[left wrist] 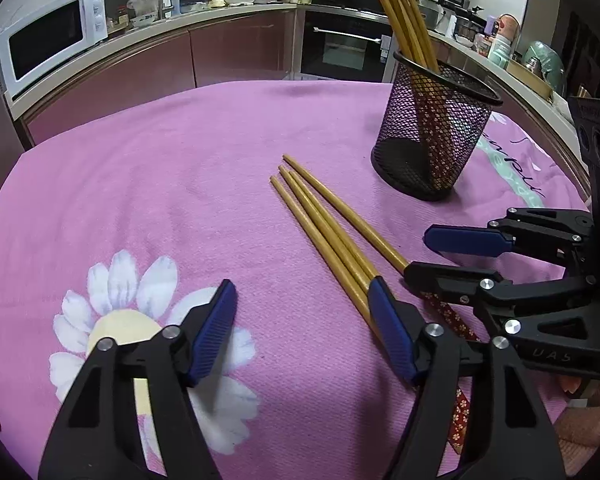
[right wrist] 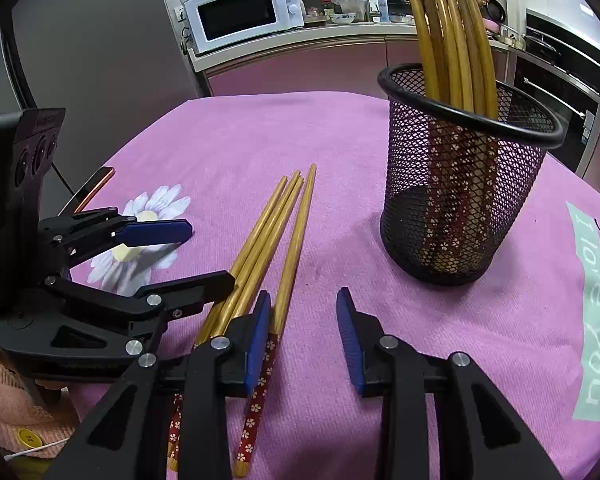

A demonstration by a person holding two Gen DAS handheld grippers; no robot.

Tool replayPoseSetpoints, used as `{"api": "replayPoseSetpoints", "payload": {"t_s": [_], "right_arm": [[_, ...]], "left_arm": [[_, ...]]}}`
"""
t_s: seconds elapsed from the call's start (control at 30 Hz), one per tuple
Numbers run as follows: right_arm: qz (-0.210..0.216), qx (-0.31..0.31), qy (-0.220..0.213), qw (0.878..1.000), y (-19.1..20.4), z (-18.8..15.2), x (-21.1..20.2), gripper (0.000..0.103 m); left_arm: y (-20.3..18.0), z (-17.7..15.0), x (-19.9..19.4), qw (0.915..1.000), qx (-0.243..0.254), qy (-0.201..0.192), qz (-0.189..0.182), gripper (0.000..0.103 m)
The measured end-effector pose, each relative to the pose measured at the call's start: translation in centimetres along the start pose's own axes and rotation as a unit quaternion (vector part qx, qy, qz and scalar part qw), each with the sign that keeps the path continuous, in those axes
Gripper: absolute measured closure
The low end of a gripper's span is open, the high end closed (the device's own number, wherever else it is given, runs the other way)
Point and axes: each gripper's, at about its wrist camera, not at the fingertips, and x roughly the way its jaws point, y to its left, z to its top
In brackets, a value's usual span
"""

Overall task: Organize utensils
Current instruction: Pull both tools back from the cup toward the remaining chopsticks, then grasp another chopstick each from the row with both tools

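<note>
Several wooden chopsticks point(left wrist: 324, 220) with red flowered handles lie side by side on the pink cloth point(left wrist: 180, 184); they also show in the right wrist view point(right wrist: 268, 236). A black mesh holder point(left wrist: 432, 136) stands behind them with several chopsticks upright in it, seen too in the right wrist view point(right wrist: 460, 184). My left gripper point(left wrist: 302, 332) is open and empty, its right finger over the chopsticks' thick ends. My right gripper point(right wrist: 304, 336) is open and empty, its left finger beside the rightmost chopstick. Each gripper shows in the other's view, the left point(right wrist: 204, 256) and the right point(left wrist: 424, 256).
A white microwave point(right wrist: 244, 16) and a sink stand on the kitchen counter behind the table. An oven point(left wrist: 344, 44) is built in at the back. A copper-edged object point(right wrist: 94, 190) lies at the cloth's left edge. The person's pink sleeve point(right wrist: 16, 416) is at lower left.
</note>
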Motion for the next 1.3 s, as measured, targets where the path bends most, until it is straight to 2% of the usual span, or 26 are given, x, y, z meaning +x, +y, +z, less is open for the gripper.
{"api": "replayPoseSetpoints", "payload": {"t_s": [0.4,0.7,0.9,1.0,1.13,1.17,1.23,1.3], "right_arm": [[0.003,0.002,-0.001,1.000,-0.2,0.0,0.0,0.071],[0.002,0.000,0.000,1.000,-0.2,0.2,0.0,0.071],[-0.004,-0.011,0.003,1.000,0.4,1.0,0.8,0.078],[-0.008,-0.016,0.003,1.000,0.7,1.3,1.1,0.080],[-0.016,-0.023,0.005,1.000,0.9,1.6,1.4,0.082],[-0.017,-0.023,0.005,1.000,0.9,1.6,1.5,0.082],[-0.018,-0.024,0.005,1.000,0.9,1.6,1.5,0.082],[-0.020,-0.025,0.005,0.999,1.0,1.7,1.5,0.081]], "left_arm": [[-0.4,0.4,0.6,1.0000,0.000,0.008,-0.006,0.045],[0.1,-0.1,0.4,0.9998,0.008,0.015,-0.006,0.062],[0.9,0.2,0.7,0.9999,0.007,0.014,0.003,0.083],[1.2,0.3,0.8,0.9999,0.004,0.013,-0.003,0.086],[1.1,0.2,0.7,0.9999,0.006,0.010,-0.001,0.087],[1.2,0.1,0.6,0.9999,0.003,0.011,0.003,0.085],[1.4,0.1,0.6,0.9998,-0.001,0.009,0.017,0.072],[1.3,-0.1,0.7,0.9996,0.005,0.009,0.027,0.071]]}}
